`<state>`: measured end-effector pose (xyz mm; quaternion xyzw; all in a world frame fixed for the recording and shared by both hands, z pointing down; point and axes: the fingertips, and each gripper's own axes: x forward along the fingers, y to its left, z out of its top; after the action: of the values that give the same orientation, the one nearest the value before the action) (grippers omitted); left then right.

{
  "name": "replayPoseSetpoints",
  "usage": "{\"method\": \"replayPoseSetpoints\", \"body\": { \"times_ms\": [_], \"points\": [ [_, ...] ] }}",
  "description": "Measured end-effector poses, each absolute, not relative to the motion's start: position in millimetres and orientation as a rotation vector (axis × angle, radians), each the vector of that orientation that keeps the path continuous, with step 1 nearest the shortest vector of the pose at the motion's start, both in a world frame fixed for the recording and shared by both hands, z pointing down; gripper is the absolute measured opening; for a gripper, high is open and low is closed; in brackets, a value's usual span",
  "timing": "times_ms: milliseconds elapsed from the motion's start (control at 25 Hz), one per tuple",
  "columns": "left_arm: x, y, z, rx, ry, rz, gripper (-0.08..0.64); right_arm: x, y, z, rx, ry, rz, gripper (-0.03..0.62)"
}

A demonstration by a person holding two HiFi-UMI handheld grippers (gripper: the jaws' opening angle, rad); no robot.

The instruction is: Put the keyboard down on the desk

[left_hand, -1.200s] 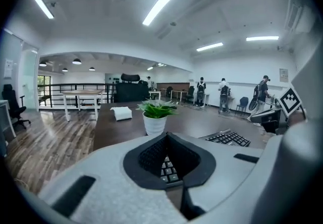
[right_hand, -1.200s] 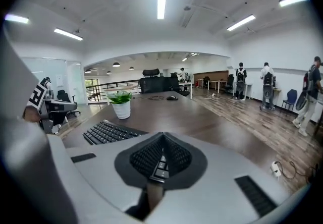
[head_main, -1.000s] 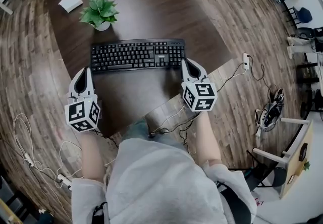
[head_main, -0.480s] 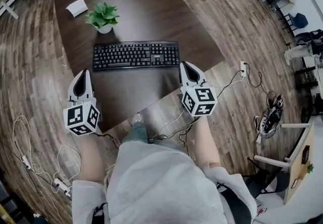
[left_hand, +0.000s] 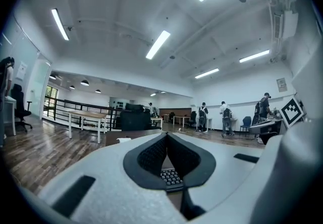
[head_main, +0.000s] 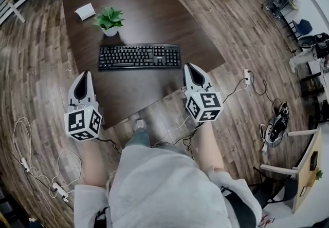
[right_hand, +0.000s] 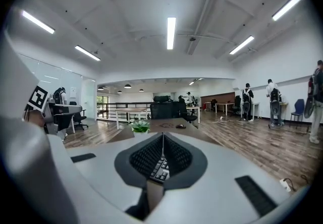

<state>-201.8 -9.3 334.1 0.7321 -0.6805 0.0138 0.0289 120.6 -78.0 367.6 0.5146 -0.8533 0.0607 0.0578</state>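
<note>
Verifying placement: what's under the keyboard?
Only the dark desk shows around the keyboard, which lies flat on it. The patch directly beneath is covered, so anything there cannot be seen.

Left tool (head_main: 84,74) and right tool (head_main: 188,67): jaws closed, empty, tips pointing forward, one at each end of the desk's (head_main: 149,14) near edge; forearms extended.

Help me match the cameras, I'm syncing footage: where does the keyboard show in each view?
Head view: keyboard upper centre, flat on the desk.
Left gripper view: low centre, a strip of keyboard behind the shut left claw.
Right gripper view: low centre, keyboard behind the shut right claw.
Shared landmark: the dark desk.
</note>
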Motion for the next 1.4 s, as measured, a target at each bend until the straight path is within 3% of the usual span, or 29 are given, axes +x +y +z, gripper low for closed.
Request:
{"method": "replayPoseSetpoints", "body": {
  "times_ms": [1400],
  "points": [
    [-170.6, 76.9, 269.7, 2.308, -2.257, -0.098, 0.009, 144.6, 2.6, 284.3, 1.610, -2.725, -0.084, 0.014]
  ]
}}
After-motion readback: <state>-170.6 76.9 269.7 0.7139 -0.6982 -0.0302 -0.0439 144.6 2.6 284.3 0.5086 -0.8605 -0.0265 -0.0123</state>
